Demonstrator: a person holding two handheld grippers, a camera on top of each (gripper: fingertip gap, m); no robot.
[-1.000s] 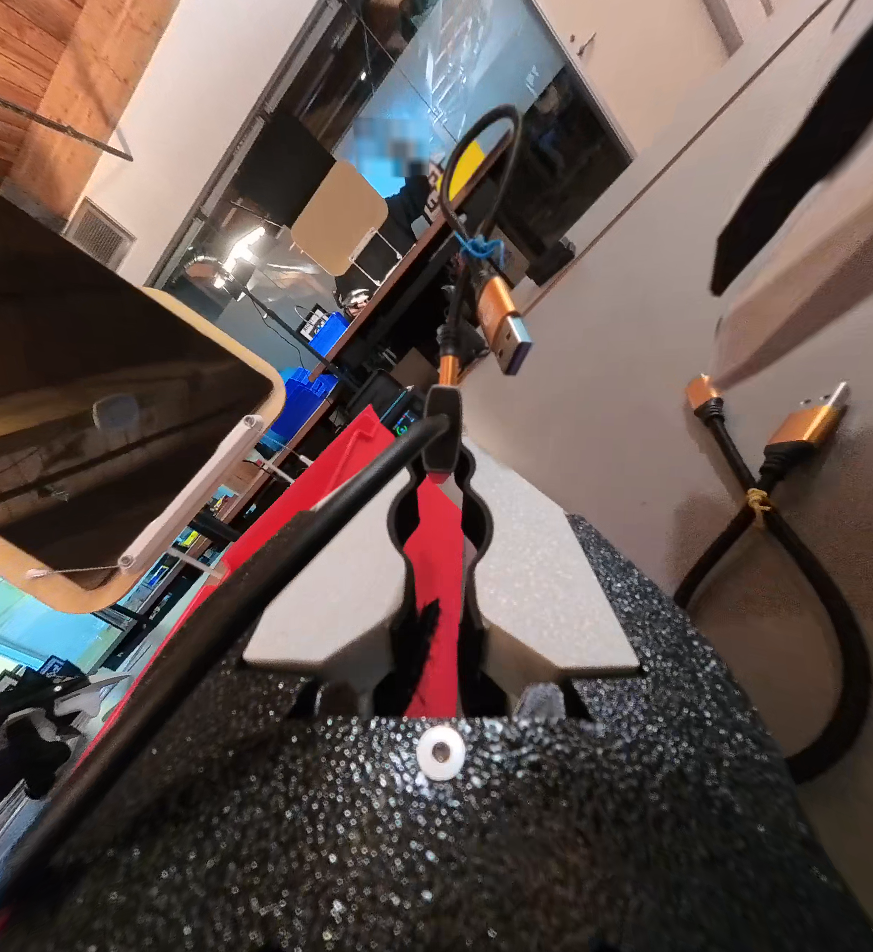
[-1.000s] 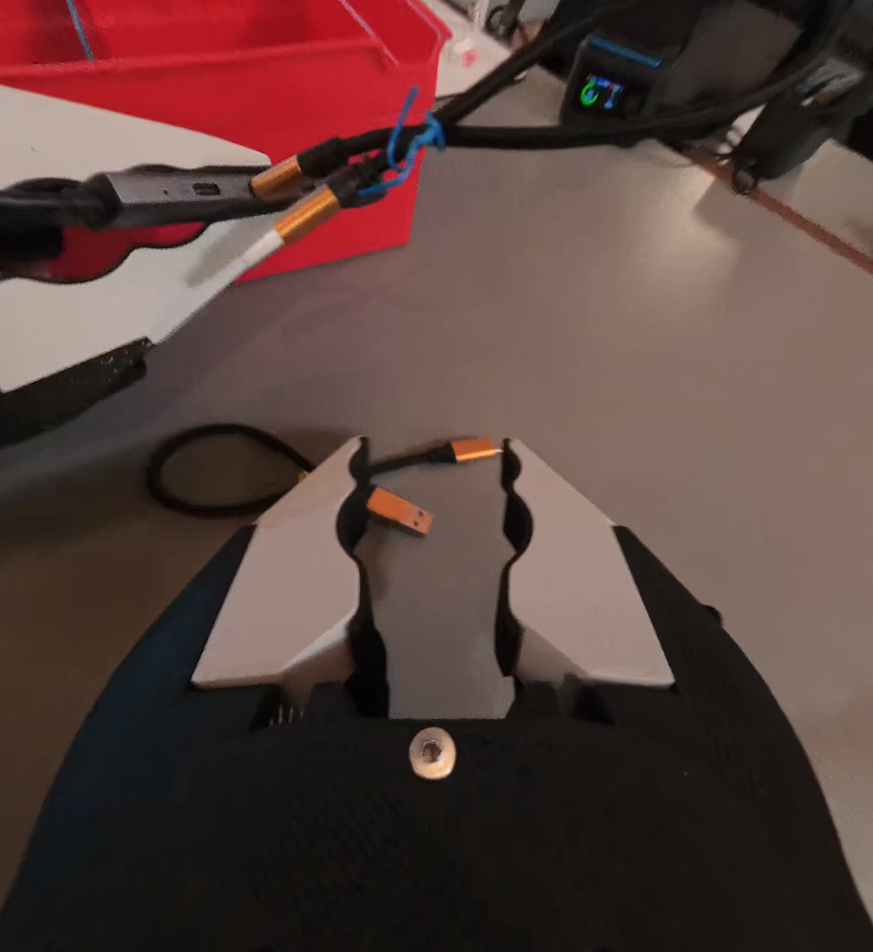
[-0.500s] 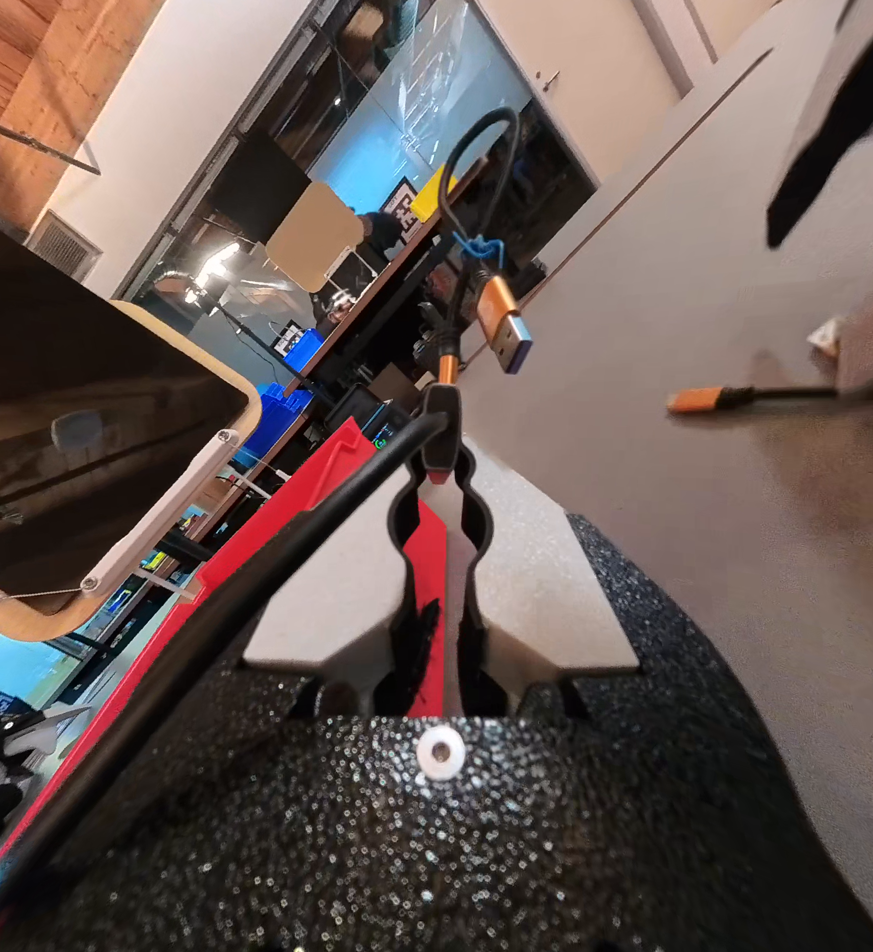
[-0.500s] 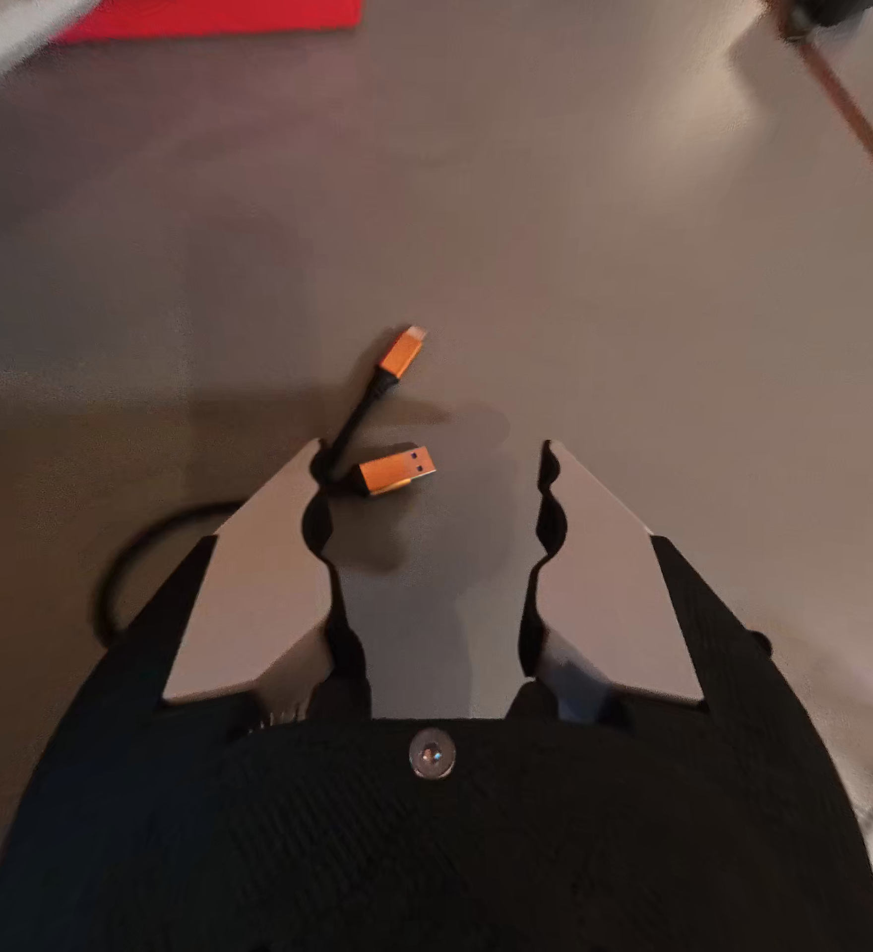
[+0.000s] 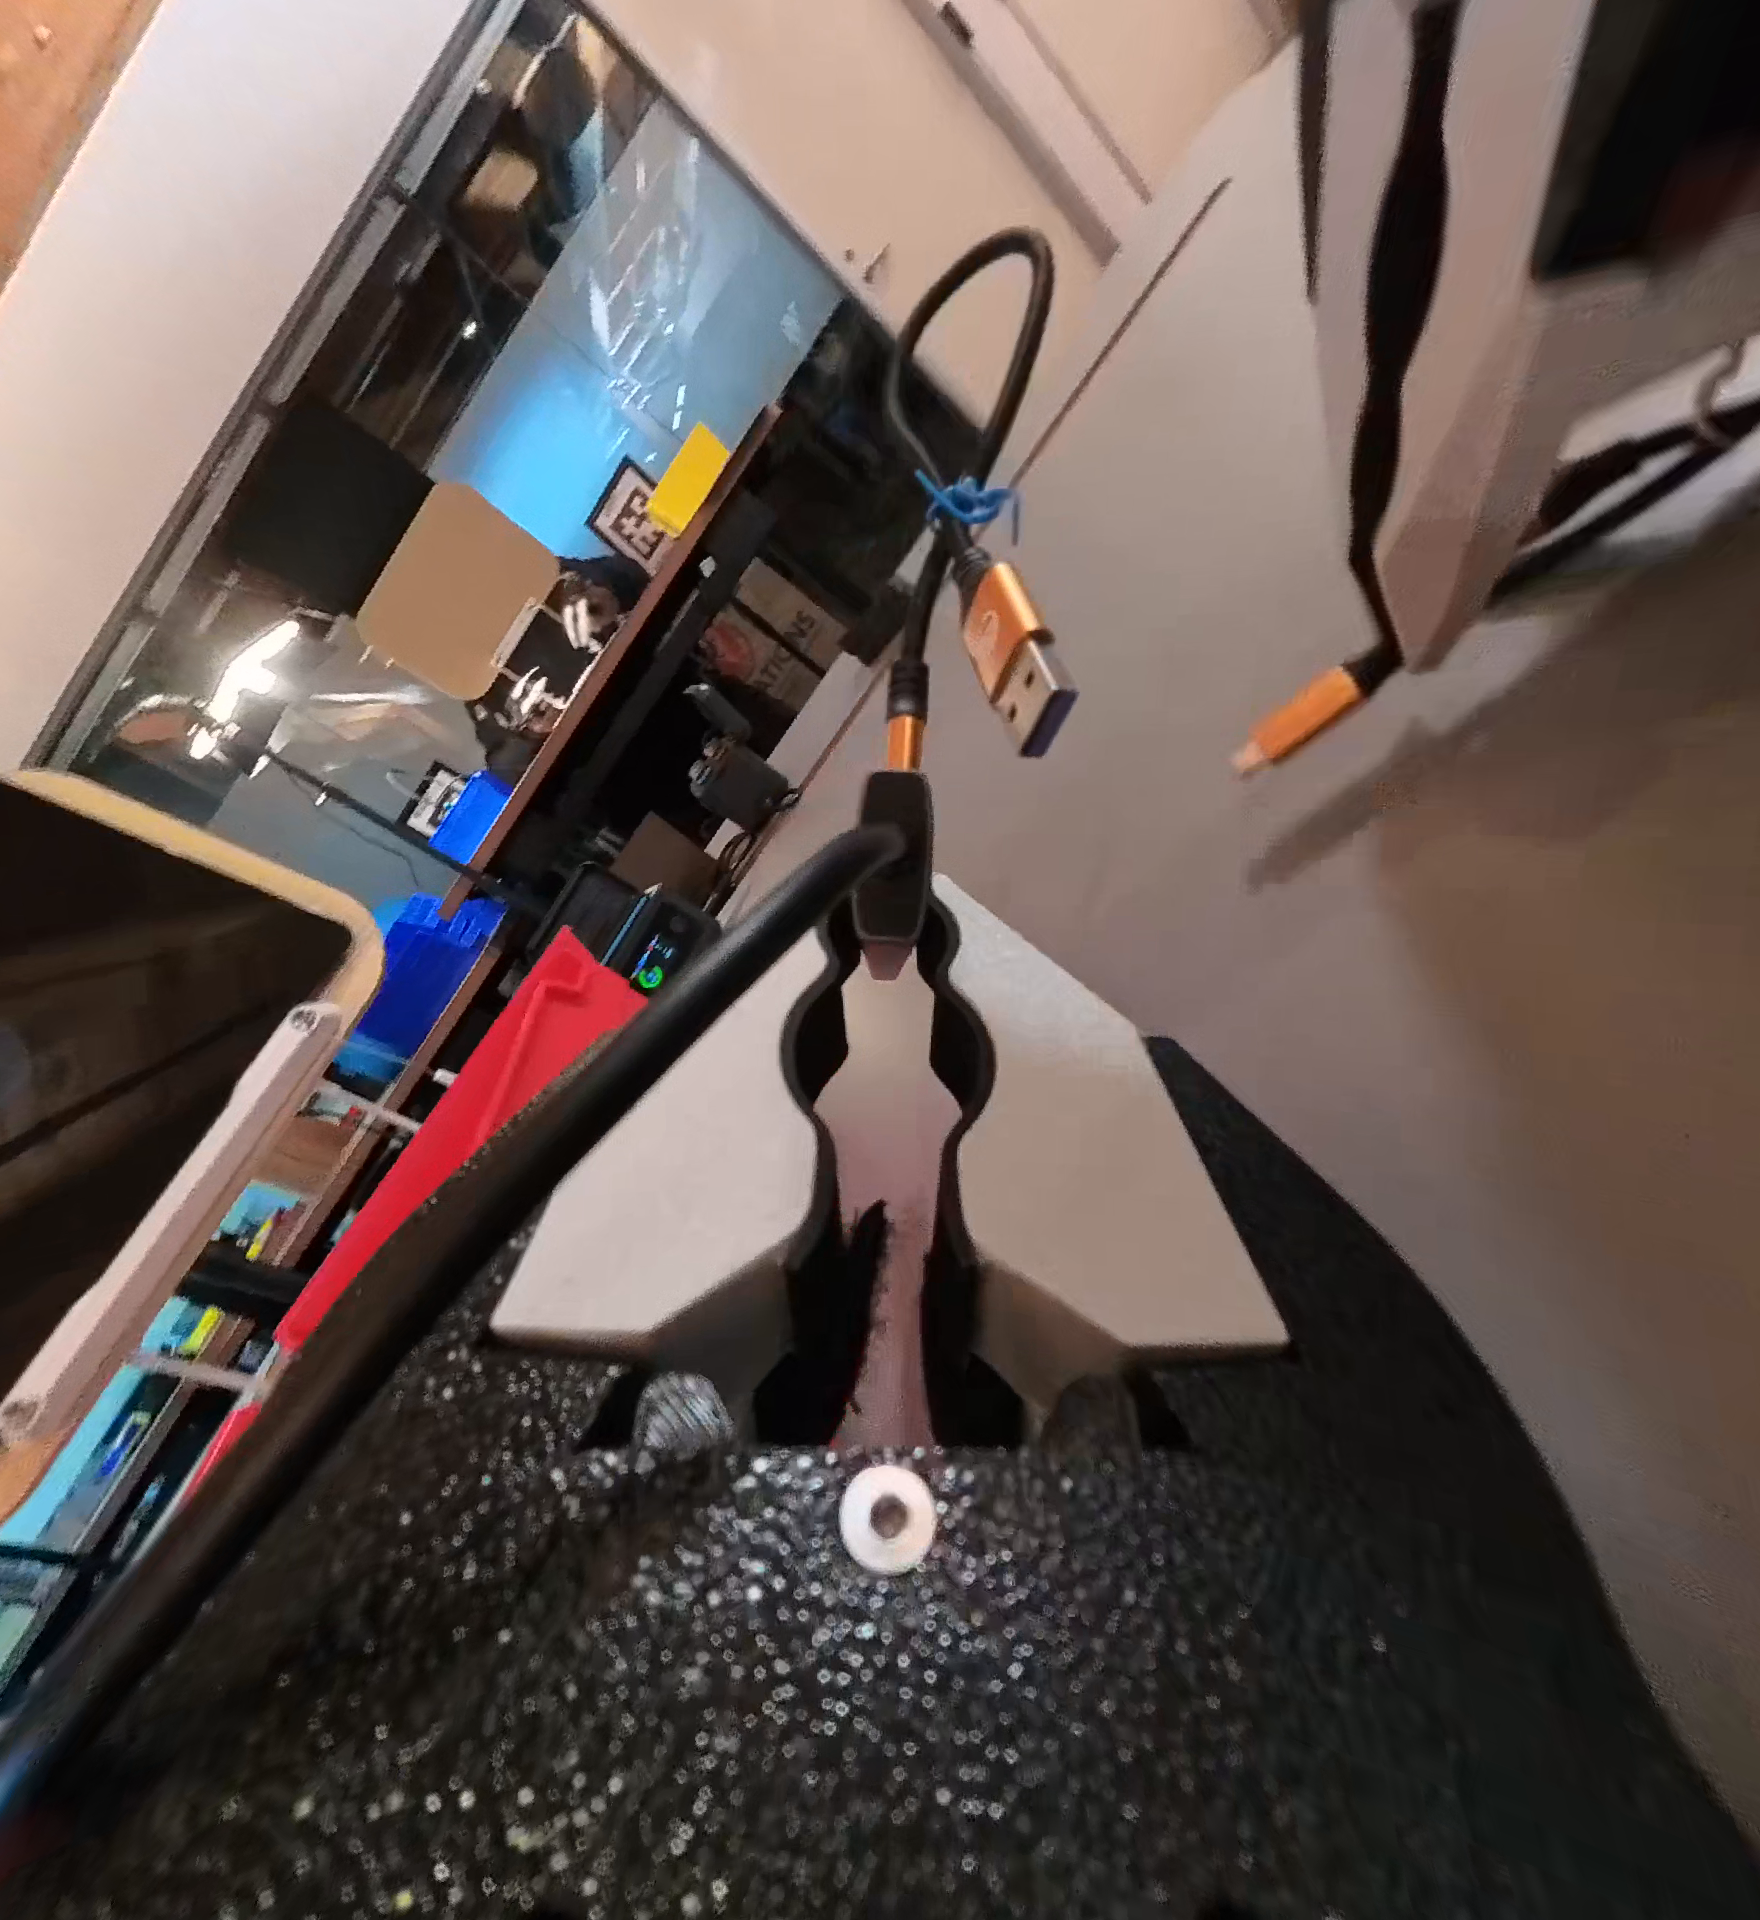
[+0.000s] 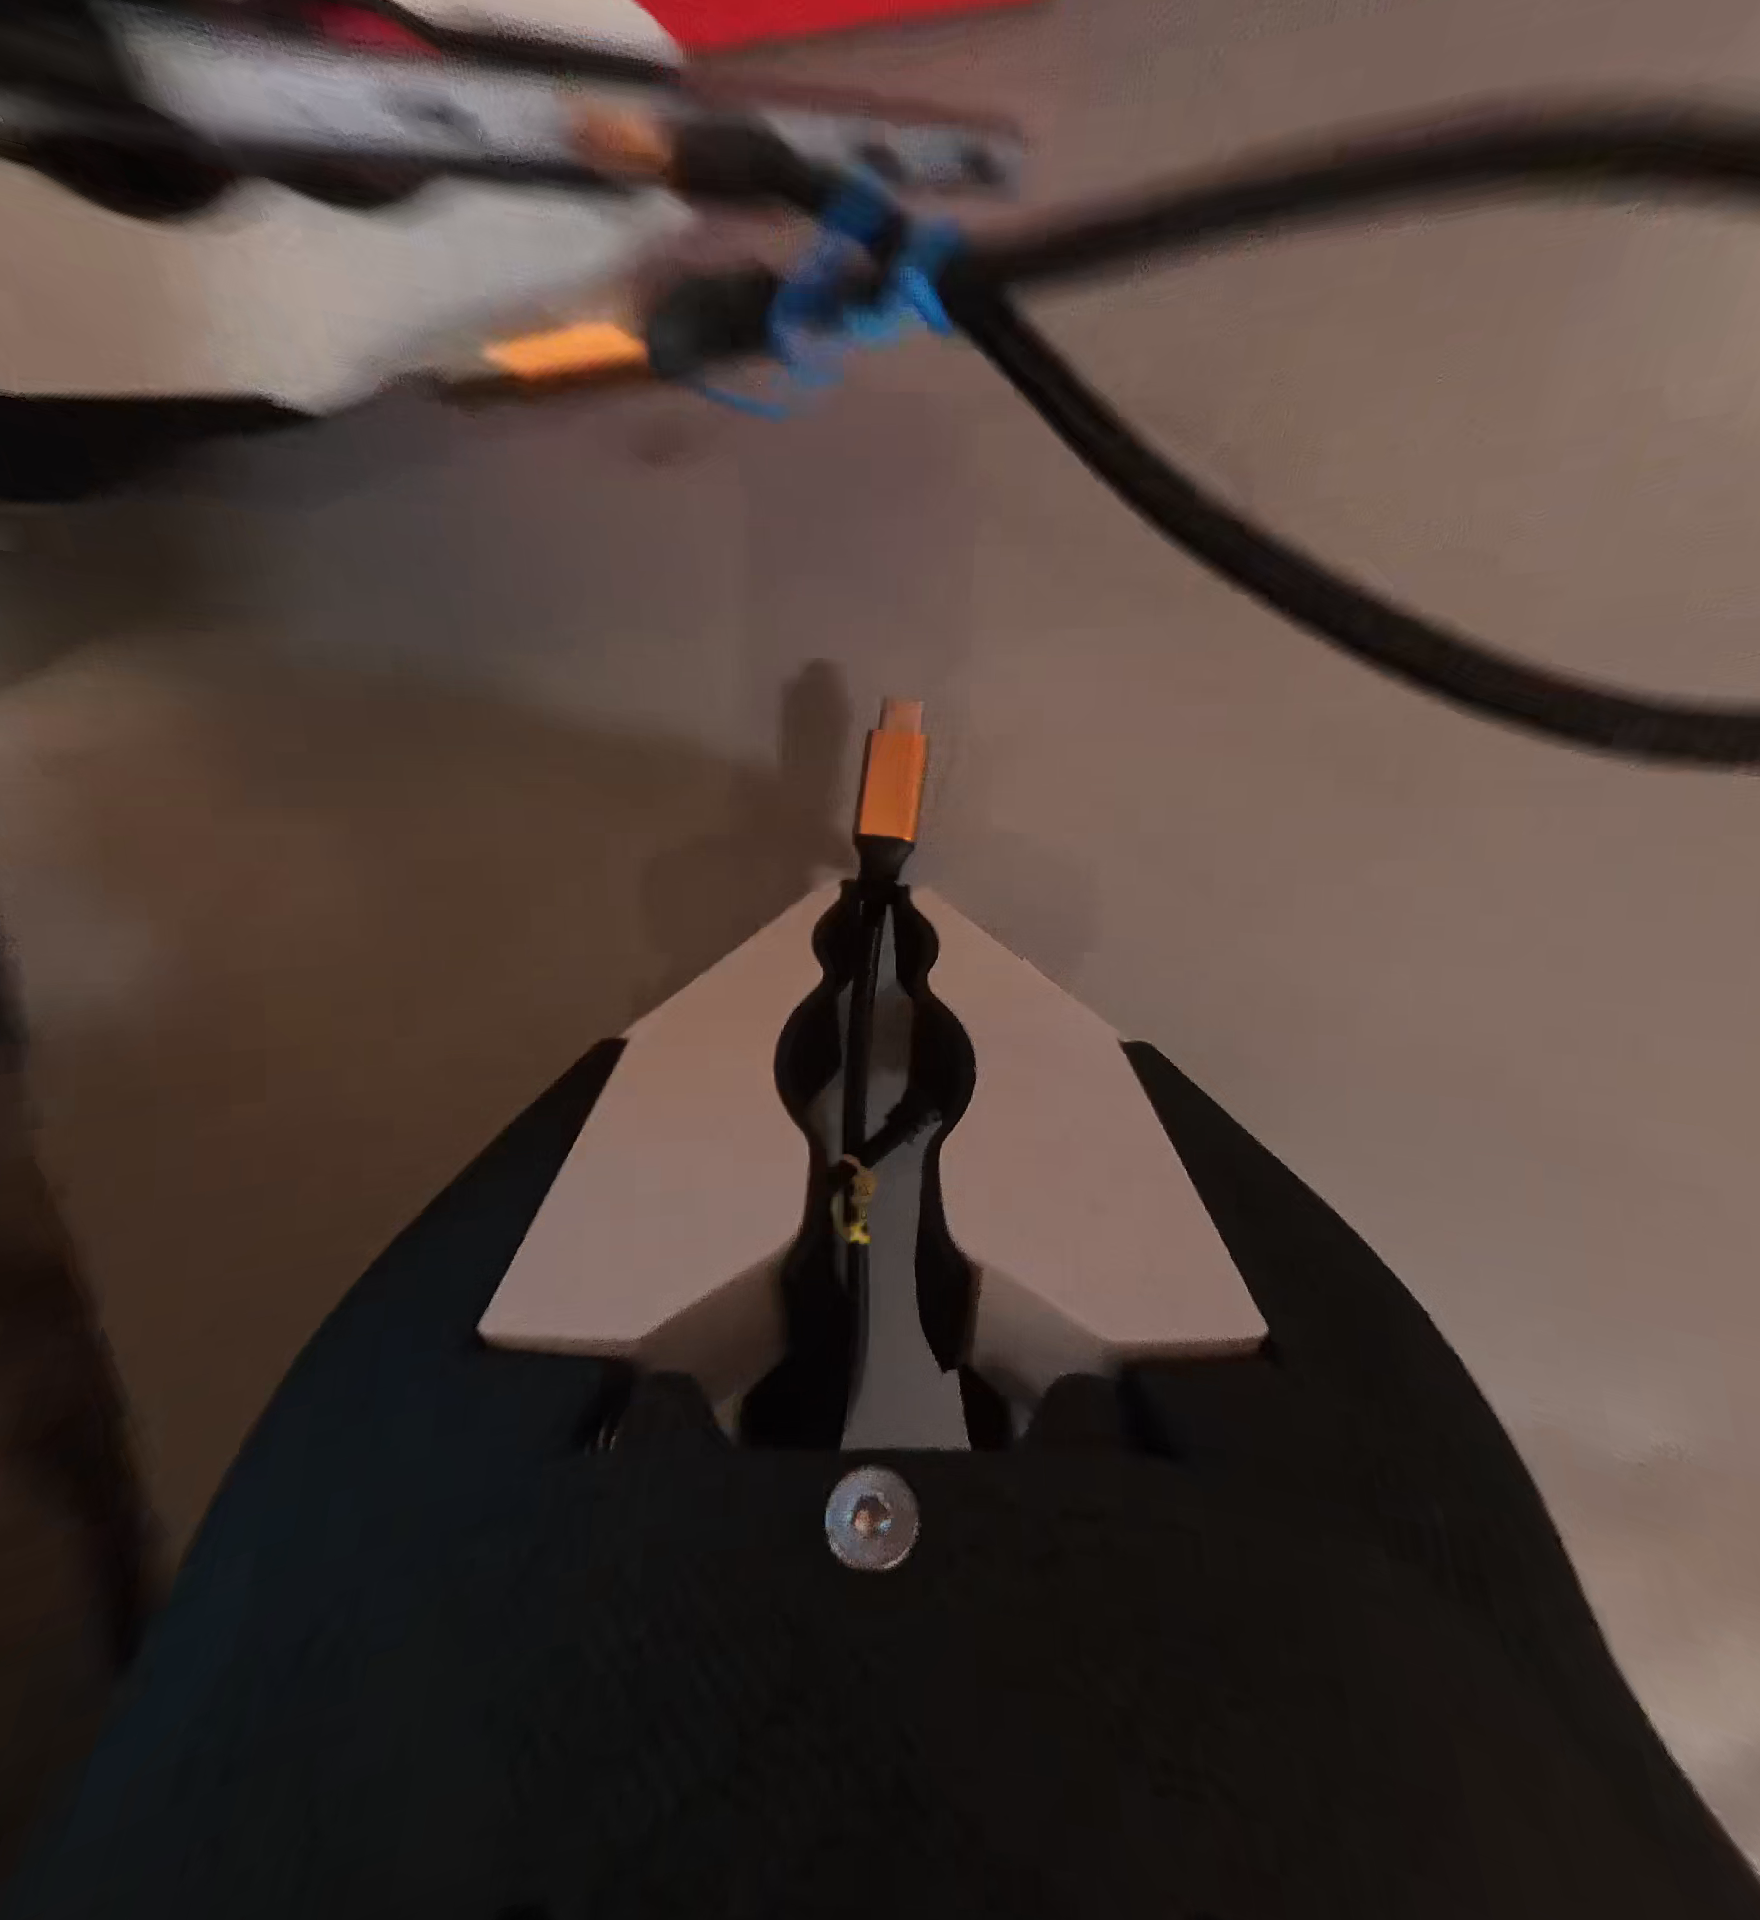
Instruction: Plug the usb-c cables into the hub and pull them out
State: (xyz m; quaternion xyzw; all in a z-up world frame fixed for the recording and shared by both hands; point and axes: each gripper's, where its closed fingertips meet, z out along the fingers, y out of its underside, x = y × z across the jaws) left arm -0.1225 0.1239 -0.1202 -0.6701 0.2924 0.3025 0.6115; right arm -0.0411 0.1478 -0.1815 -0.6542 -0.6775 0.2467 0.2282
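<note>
My right tool (image 6: 871, 894) has lifted the second cable (image 6: 891, 781), pinching it behind the plug. My left tool (image 5: 891, 914) stays clamped on the hub (image 5: 895, 831). That thin grip could let the plug swivel and miss its port.

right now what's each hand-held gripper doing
Left hand-held gripper: shut on the hub.
Right hand-held gripper: shut on the second cable, orange plug forward.

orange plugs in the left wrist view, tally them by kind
Slim usb-c plugs: 2, one seated in the hub at, one held out by the right hand-held gripper at.
Wide flat plugs: 1, hanging loose.
Total: 3
</note>
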